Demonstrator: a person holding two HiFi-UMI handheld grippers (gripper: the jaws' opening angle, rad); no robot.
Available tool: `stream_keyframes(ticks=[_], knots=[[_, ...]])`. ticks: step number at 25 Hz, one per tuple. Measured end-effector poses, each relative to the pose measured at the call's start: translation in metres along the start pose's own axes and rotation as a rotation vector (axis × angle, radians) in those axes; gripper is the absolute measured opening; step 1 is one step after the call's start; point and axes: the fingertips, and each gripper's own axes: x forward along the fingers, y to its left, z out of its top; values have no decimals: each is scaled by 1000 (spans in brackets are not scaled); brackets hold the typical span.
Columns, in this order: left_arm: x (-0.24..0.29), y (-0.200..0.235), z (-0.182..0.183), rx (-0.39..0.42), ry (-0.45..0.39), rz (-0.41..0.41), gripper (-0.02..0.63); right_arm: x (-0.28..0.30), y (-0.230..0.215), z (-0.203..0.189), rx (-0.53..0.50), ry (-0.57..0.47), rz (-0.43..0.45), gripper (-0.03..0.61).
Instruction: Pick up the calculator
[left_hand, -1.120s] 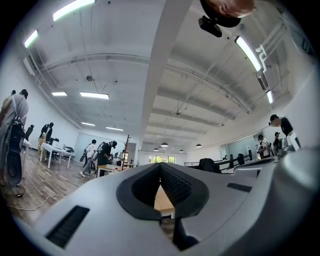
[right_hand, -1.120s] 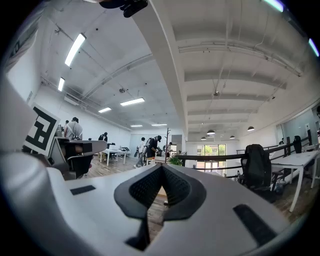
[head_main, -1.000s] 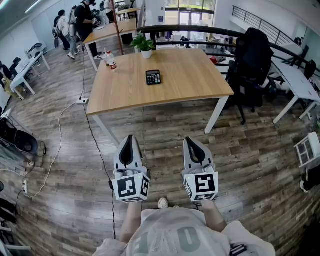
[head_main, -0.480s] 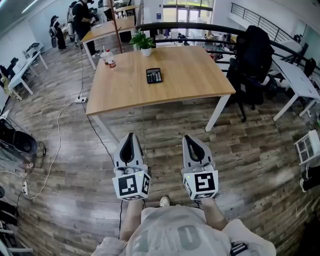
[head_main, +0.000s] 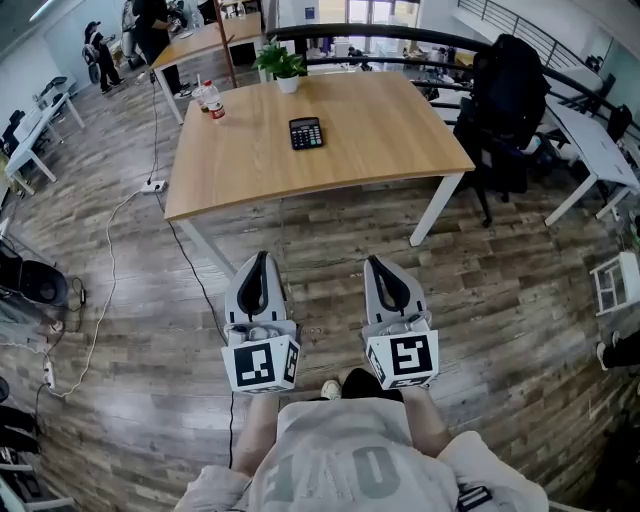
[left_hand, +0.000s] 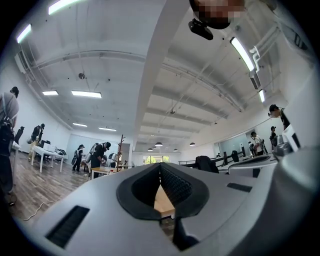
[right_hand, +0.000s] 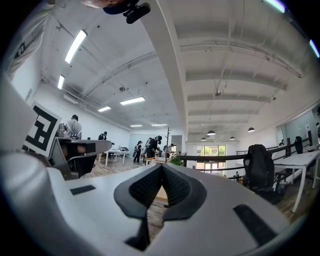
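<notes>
A black calculator (head_main: 305, 133) lies flat on the wooden table (head_main: 380, 150), towards its far side. Both grippers are held out over the wood floor, well short of the table's near edge, pointing at it. My left gripper (head_main: 260, 257) is shut with nothing in it. My right gripper (head_main: 375, 260) is also shut and empty. In the left gripper view the jaws (left_hand: 160, 165) meet at their tips, with a strip of the table top showing through the gap behind them. The right gripper view shows the same for the right gripper (right_hand: 161, 166).
A potted plant (head_main: 281, 62) and a bottle (head_main: 210, 100) stand at the table's far edge. A black office chair with a jacket (head_main: 505, 100) is at the table's right. A cable (head_main: 110, 260) runs over the floor on the left. People (head_main: 150, 25) stand at desks far back left.
The person has stepped towards the table, and both grippers have moved forward with them. Both stay shut and empty. The calculator has not moved on the table.
</notes>
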Motion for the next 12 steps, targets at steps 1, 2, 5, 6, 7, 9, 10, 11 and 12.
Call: stream_keyframes(ticks=[1, 2, 5, 6, 7, 9, 10, 11, 12], knots=[[4, 2, -1, -2, -1, -6, 9, 3, 0, 0, -4, -1, 1, 18], [9, 2, -2, -4, 0, -11, 9, 6, 0, -1, -6, -1, 0, 18], [25, 3, -9, -8, 1, -23, 9, 18, -7, -8, -3, 4, -3, 18], [30, 5, -13, -12, -2, -23, 9, 24, -9, -12, 0, 7, -6, 18], [35, 7, -16, -18, -7, -21, 9, 30, -12, -17, 1, 8, -7, 18], [46, 12, -25, -26, -15, -12, 9, 44, -16, -26, -5, 8, -2, 18], [52, 14, -31, -24, -18, -9, 9, 51, -18, -31, -8, 7, 1, 18], [59, 16, -36, -17, -20, -8, 9, 59, -21, -37, -10, 8, 4, 18], [67, 18, -41, -8, -23, -6, 9, 69, -25, -43, -9, 8, 7, 18]])
